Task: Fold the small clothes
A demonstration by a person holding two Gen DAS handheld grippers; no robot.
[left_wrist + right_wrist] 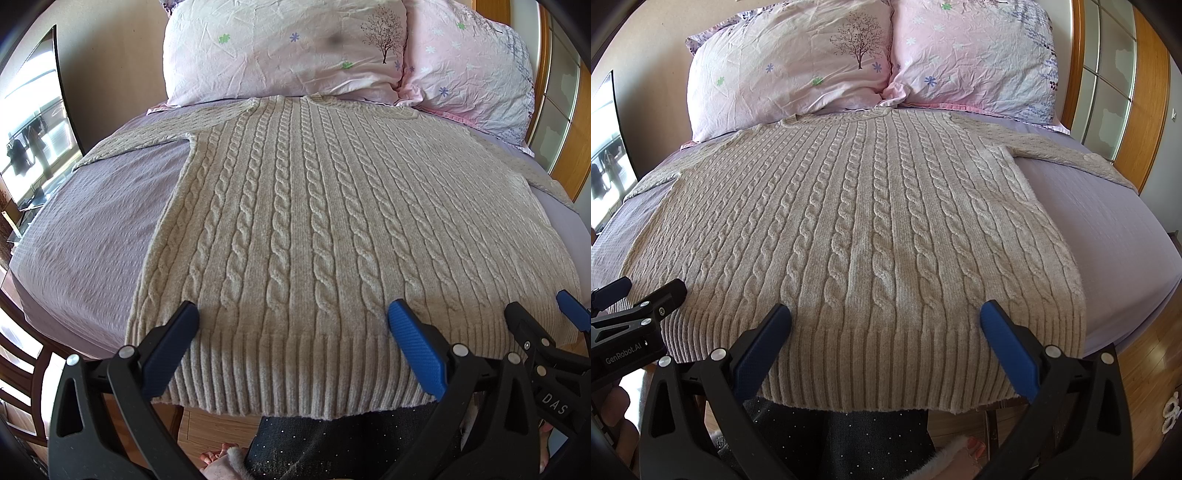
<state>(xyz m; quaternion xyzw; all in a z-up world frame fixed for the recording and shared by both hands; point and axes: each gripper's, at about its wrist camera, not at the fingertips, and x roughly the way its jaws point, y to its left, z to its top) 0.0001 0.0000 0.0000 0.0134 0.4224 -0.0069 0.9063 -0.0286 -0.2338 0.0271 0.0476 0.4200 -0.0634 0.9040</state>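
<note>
At the far left of the left wrist view a dark screen (37, 122) stands against the wall beside the bed (92, 229), and a wooden chair (26, 369) sits at the bed's near left corner; the lilac sheet lies bare between that side and the sweater (314, 221); the sweater, a grey cable-knit, is spread flat and face up across the bed, its collar touching the pillows (284, 51) at the head, its sleeves stretched out to either side, its ribbed hem hanging just past the near edge of the mattress. The left claw (293, 314) hovers over the hem with its two fingers spread wide apart and nothing between them; the right claw (884, 314) hovers likewise just beside it, wide open and holding nothing, and its tips show at the right edge of the left view. Below the hem the person's dark speckled trousers (849, 443) and the wooden floor (1137, 354) are visible; at the right, past the sweater's right sleeve, a wooden frame with frosted glass panels (1108, 74) stands near the head of the bed. Nothing lies on top of the sweater.
</note>
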